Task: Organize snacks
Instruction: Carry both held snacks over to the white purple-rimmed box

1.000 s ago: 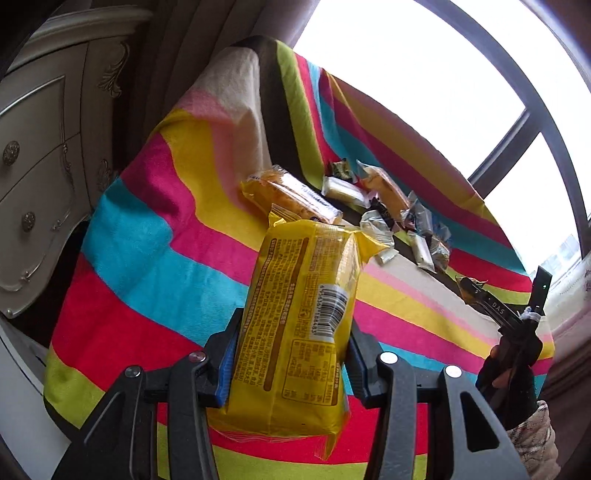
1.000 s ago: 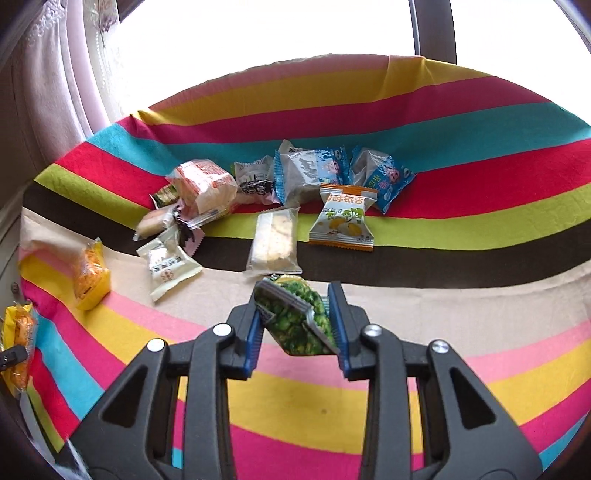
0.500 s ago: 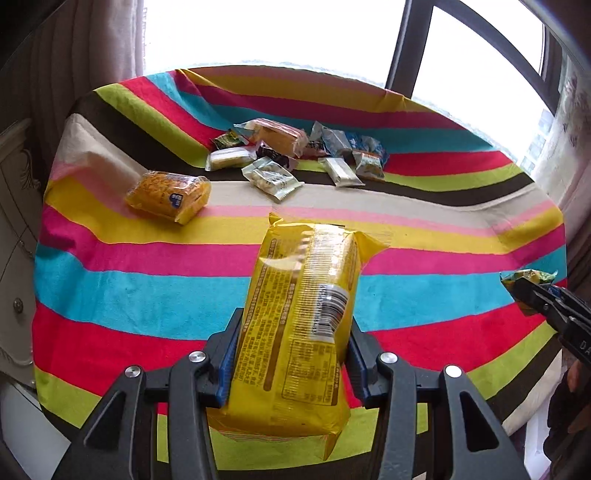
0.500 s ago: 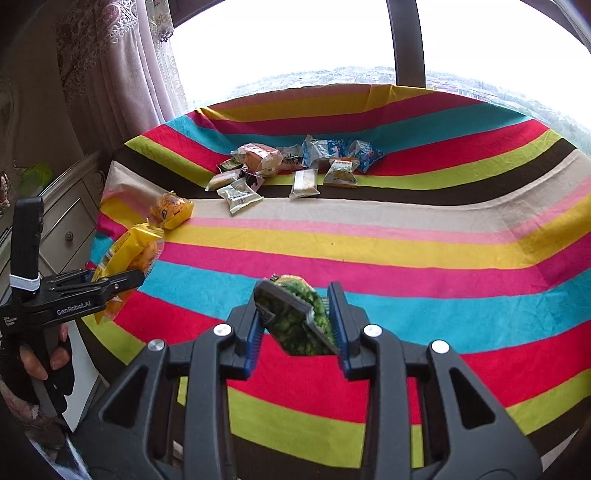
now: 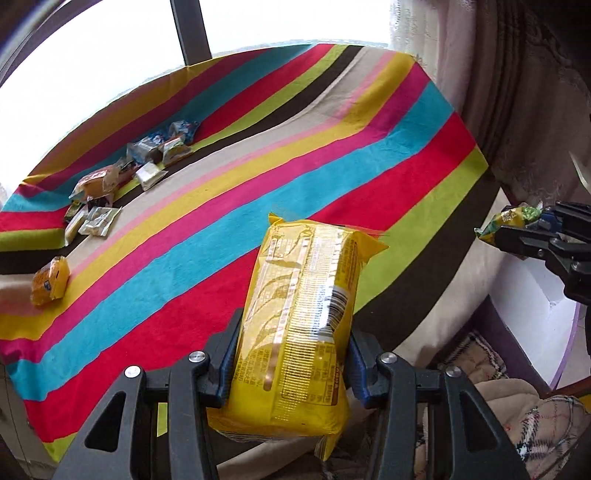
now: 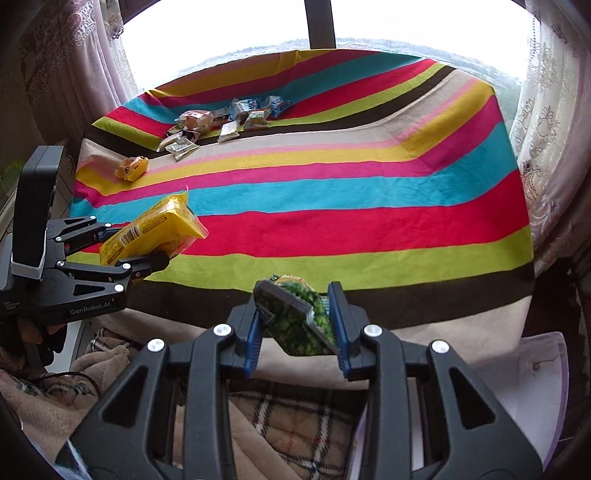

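You had the yellow packet (image 5: 295, 325) clamped lengthwise between the jaws of your left gripper (image 5: 291, 363), its far end jutting out over the near edge of the striped cloth (image 5: 229, 206); your right gripper (image 6: 297, 325) was clenched on the green snack bag (image 6: 299, 319), which sat tilted between the blue pads just short of the cloth's brown border. Your left wrist view showed the printed back of the yellow packet, barcode and all, and caught the right gripper only at the far right edge with the green bag's crimped end poking out. Your right wrist view gave what the other could not: the whole left gripper from the side, holding the packet at a slant above the lime stripe, with your gloved hand (image 6: 40, 336) below it. Farther out, a small orange packet (image 5: 50, 280) lay alone on the cream and yellow stripes, and the pile of small snacks (image 5: 129, 173) sat bunched along the dark stripe near the window (image 6: 321, 22). Nothing lay on the cloth between your grippers and those packets. Under both grippers a plaid blanket (image 6: 295, 424) showed, beside a white container (image 6: 535, 376).
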A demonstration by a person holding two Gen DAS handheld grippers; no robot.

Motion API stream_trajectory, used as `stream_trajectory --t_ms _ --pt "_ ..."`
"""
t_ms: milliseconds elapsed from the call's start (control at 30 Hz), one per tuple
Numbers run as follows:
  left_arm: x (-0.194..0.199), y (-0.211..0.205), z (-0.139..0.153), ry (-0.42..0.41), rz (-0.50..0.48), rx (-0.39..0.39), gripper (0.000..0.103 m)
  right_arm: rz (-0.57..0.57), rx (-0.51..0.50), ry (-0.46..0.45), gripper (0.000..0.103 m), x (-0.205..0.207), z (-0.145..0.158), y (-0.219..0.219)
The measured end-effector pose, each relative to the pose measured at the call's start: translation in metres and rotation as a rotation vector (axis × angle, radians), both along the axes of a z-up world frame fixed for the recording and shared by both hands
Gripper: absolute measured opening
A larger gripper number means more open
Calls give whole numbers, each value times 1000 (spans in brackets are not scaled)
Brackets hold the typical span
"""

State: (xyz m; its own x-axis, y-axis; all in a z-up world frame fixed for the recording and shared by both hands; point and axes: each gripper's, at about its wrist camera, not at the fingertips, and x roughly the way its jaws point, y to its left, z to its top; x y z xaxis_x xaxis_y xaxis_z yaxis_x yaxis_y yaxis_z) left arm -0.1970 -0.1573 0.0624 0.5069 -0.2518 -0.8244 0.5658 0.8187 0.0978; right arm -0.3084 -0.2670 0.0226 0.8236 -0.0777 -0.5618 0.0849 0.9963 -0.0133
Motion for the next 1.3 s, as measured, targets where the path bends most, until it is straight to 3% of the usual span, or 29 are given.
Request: stream_trajectory --t_ms 267,500,900,1300 --pt "-45 -75 5 -41 -245 65 49 -167 41 3 37 -77 -3 -36" --pt "-70 -121 9 -56 -386 85 49 -276 70 17 37 -122 -11 -63" --pt "-94 -181 3 -17 -519 93 49 -423 102 0 37 -170 -15 -94" --pt "-109 -231 -15 20 -606 141 49 -489 167 -7 37 -193 -34 -128"
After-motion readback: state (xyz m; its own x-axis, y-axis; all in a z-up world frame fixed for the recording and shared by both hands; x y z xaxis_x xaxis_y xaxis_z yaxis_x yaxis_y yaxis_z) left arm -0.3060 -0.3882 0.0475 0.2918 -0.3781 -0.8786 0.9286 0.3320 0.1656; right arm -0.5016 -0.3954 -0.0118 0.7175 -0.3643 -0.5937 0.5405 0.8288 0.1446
